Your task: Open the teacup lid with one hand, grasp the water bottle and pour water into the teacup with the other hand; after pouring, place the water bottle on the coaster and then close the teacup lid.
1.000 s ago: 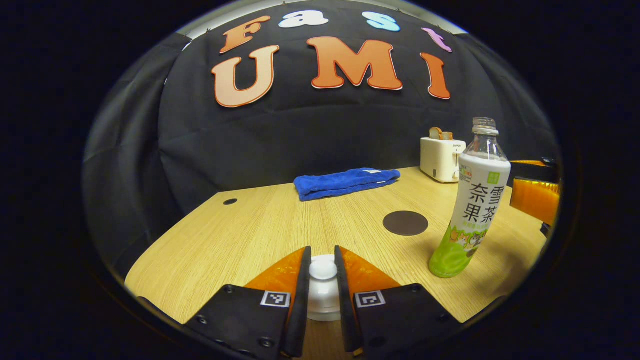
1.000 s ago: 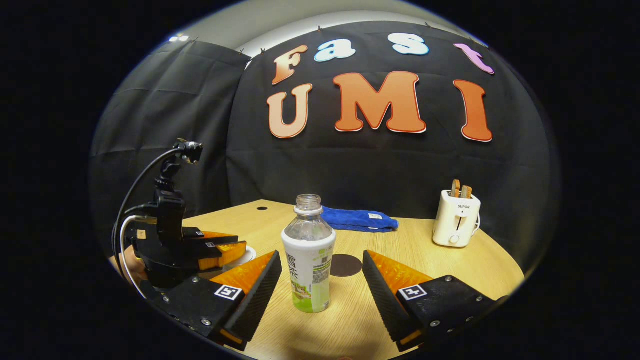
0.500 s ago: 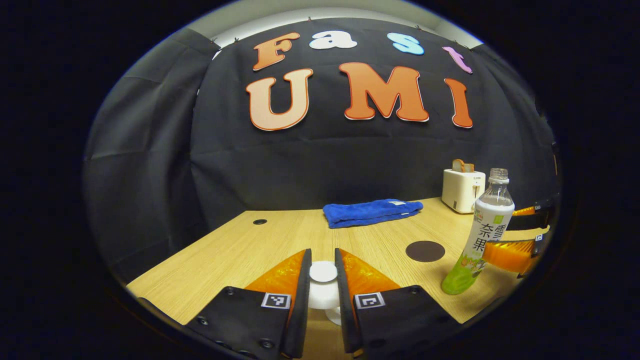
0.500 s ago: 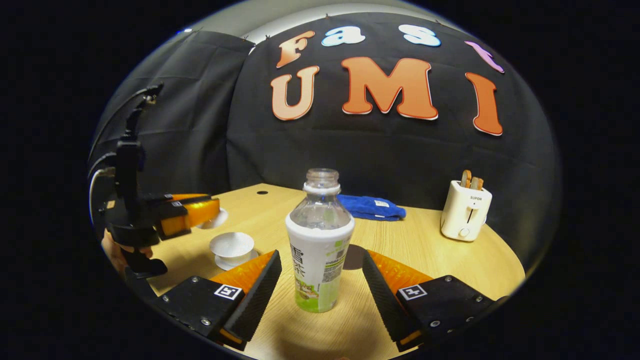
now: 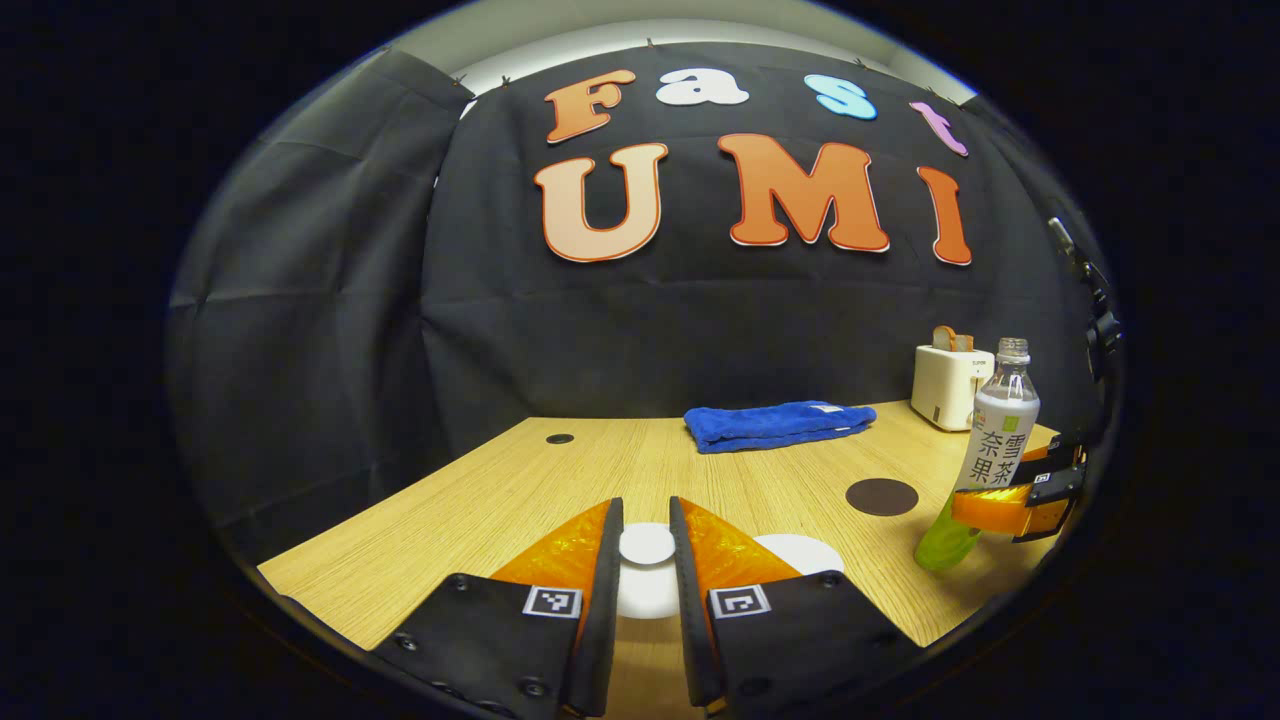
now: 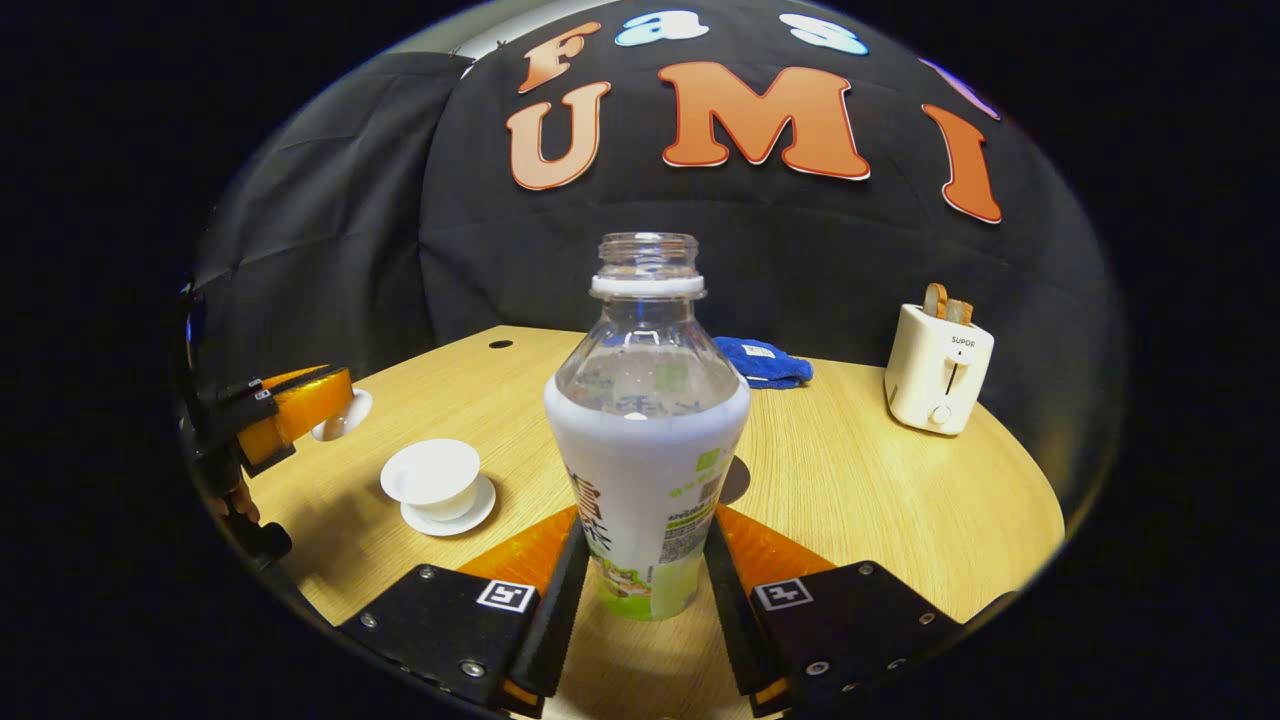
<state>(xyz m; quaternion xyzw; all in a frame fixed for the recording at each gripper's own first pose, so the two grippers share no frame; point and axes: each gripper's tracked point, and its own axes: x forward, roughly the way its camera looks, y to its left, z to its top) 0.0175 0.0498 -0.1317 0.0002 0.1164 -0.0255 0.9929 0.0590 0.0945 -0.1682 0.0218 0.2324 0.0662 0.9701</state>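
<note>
My left gripper [image 5: 645, 512] is shut on the knob of the white teacup lid [image 5: 646, 546] and holds it above the table. The same gripper [image 6: 305, 400] and lid [image 6: 342, 415] appear at the left of the right gripper view, apart from the cup. The uncovered white teacup [image 6: 432, 474] sits on its saucer [image 6: 452, 517]. The capless water bottle [image 6: 645, 420] stands upright on the table, and my right gripper [image 6: 645, 527] presses on its lower label from both sides. In the left gripper view, bottle [image 5: 995, 440] and right gripper [image 5: 1010, 497] are far right. The dark round coaster [image 5: 881, 496] lies beside them.
A folded blue towel [image 5: 775, 425] lies at the back of the wooden table [image 6: 880, 490]. A white toaster [image 6: 938, 370] with bread in it stands at the back right. A small cable hole [image 5: 559, 439] is at the back left. The black cloth wall closes the back.
My left gripper lifted the lid off the teacup and carried it away to the left. My right gripper moved forward around the bottle and closed on it.
</note>
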